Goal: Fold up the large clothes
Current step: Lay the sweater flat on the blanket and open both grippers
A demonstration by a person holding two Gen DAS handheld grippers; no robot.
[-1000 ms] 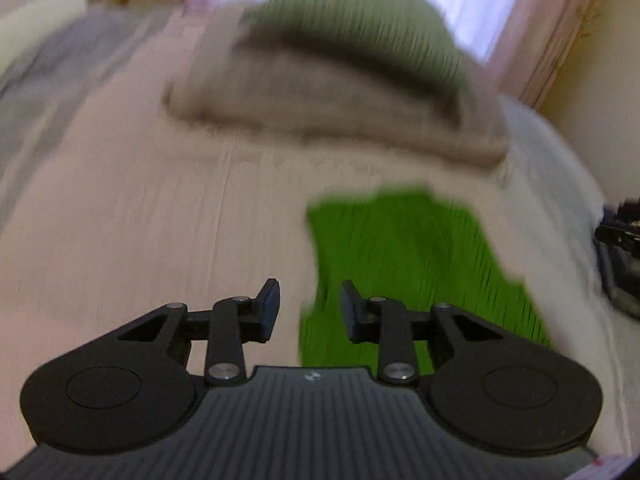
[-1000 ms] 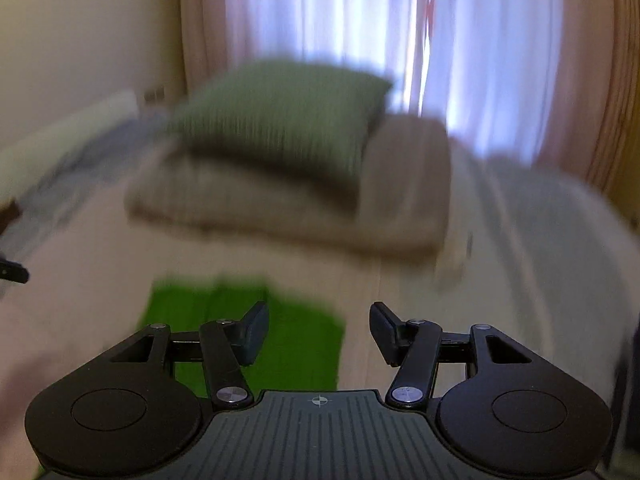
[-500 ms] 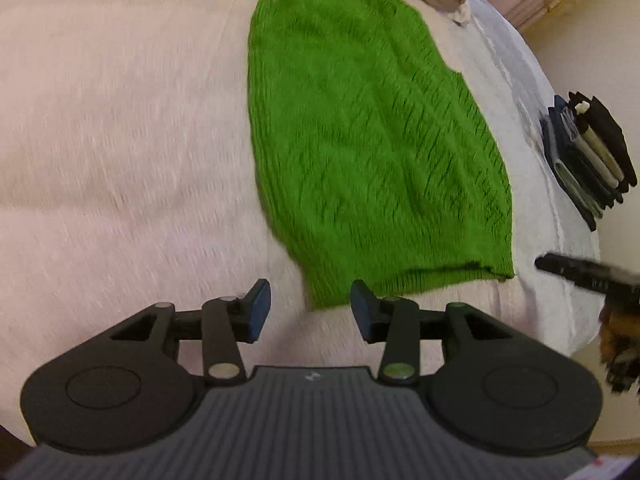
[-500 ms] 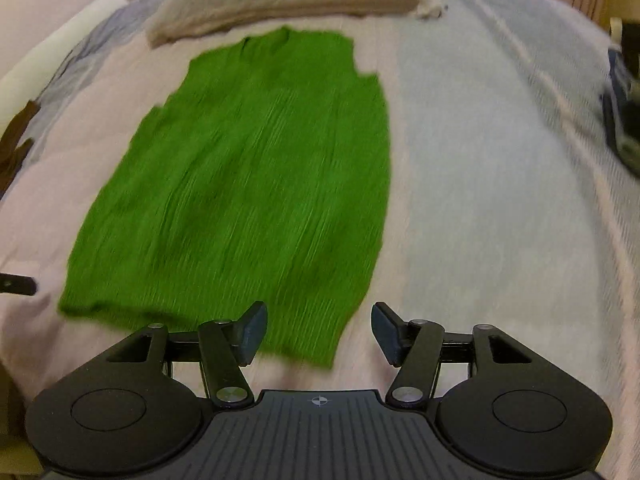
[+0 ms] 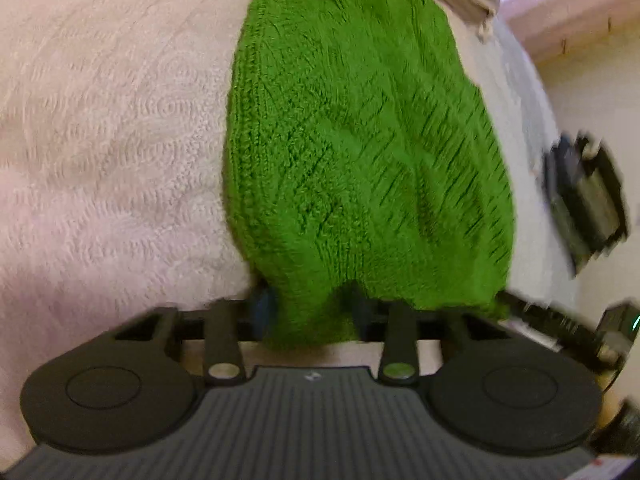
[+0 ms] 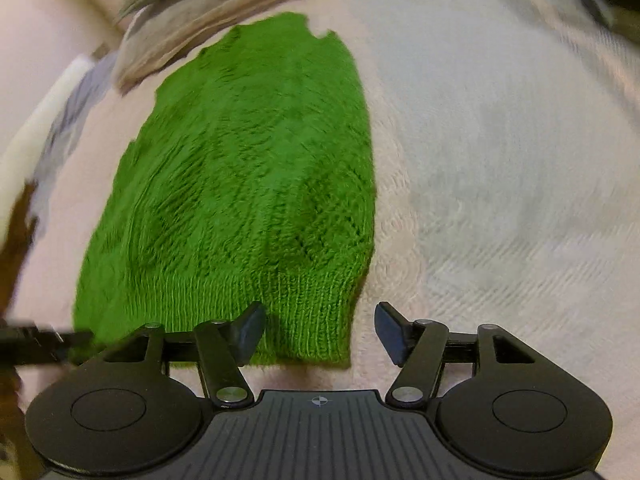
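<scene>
Green knitted sweater (image 6: pixel 248 184) lying flat on the pale bedspread (image 6: pixel 500 160) of a bed, long axis running away from both cameras; ribbed hem nearest, neckline at the far end beside the stacked pillows (image 6: pixel 208 12). Left tool (image 5: pixel 310 312): jaws closing, with the hem's near-left corner bunched between the pads. Right tool (image 6: pixel 320 330): jaws about half apart and closing, gripping nothing; the hem's right corner lies under the gap between its fingers.
</scene>
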